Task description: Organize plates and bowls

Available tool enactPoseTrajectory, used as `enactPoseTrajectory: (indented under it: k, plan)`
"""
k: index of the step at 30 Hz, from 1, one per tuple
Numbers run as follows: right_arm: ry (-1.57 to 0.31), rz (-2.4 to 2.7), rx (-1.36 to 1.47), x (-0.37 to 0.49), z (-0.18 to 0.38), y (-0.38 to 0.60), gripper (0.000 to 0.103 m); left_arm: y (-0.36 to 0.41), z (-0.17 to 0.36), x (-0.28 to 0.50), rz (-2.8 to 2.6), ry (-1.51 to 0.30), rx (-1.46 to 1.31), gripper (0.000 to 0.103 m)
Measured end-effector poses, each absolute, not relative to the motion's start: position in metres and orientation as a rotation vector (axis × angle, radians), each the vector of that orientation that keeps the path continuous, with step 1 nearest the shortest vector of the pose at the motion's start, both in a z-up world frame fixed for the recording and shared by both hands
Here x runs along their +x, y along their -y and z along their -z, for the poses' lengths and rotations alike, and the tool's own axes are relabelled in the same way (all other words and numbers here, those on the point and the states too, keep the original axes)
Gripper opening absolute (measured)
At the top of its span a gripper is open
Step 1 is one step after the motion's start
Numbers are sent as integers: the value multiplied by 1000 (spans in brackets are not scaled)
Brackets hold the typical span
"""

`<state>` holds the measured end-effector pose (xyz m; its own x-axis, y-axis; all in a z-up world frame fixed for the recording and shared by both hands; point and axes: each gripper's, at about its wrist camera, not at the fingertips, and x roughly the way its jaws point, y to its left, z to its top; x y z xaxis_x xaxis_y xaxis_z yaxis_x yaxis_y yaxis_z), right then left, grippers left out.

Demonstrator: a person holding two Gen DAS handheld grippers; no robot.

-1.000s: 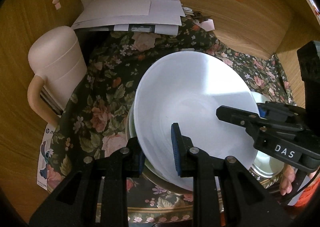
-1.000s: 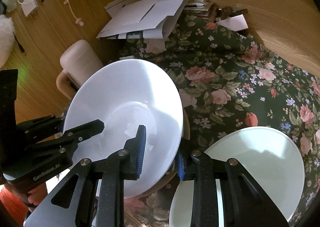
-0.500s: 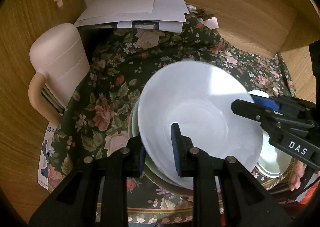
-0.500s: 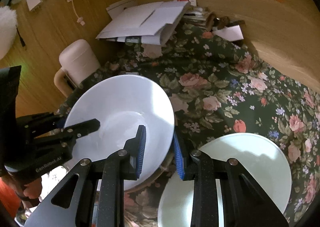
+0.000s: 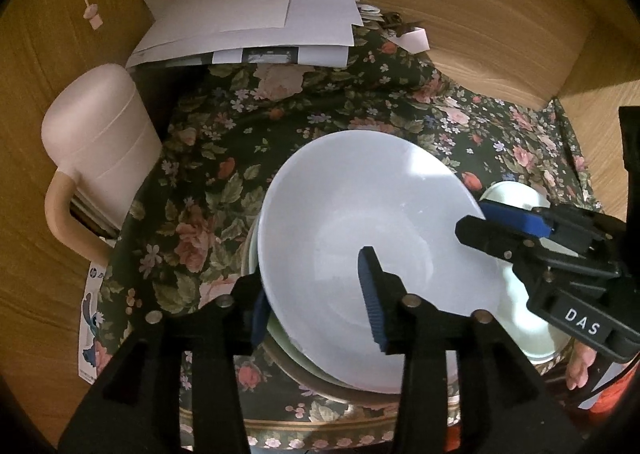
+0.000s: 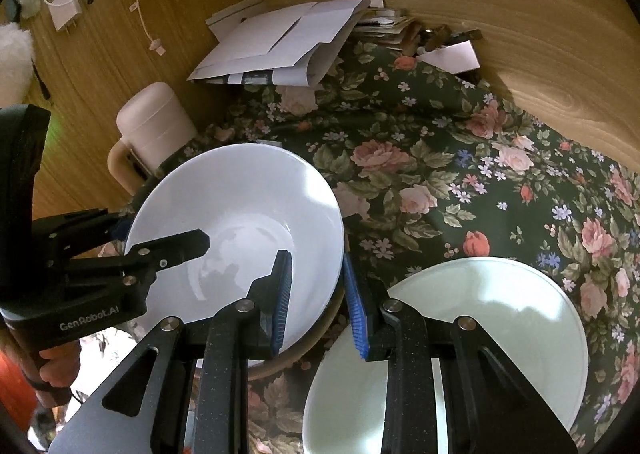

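Left gripper (image 5: 316, 302) at 6 o'clock in its own view: jaws straddle the near rim of the white bowl (image 5: 360, 250), one pad outside, one inside. They have just been opening; gap visible at the rim, so grip released. Right gripper (image 6: 316, 294) at 6 o'clock in the right wrist view: blue pads either side of the bowl's right rim, jaws narrow, clenched on the white bowl.

Bowl sits tilted on a stack: greenish dish (image 5: 276, 334) under it, tan-rimmed dish (image 6: 304, 350) lowest; whether the bowl is fully seated is hard to judge. Pale green plate (image 6: 492, 314) lies flat at 4 o'clock in the right view, just beside the stack.

All on a floral cloth (image 6: 440, 174). Beige jug (image 5: 100, 146) at 9 o'clock, off the cloth edge. Paper pile (image 5: 256, 26) at 12 o'clock against the wooden wall (image 6: 540, 46).
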<state>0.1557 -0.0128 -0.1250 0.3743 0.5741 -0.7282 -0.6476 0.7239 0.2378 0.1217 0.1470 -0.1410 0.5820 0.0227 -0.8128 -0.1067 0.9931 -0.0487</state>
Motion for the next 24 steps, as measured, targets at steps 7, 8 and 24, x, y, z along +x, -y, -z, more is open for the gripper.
enactPoseTrajectory:
  k: [7, 8, 24]
  plan:
    - [-891, -788, -76, 157, 123, 16, 28, -156, 123, 118, -113, -868, -120, 42]
    - [-891, -789, -76, 157, 123, 16, 28, -159, 120, 117, -110, -849, -122, 43]
    - [-957, -808, -86, 166, 136, 9, 41, -175, 156, 99, -92, -959, -186, 43]
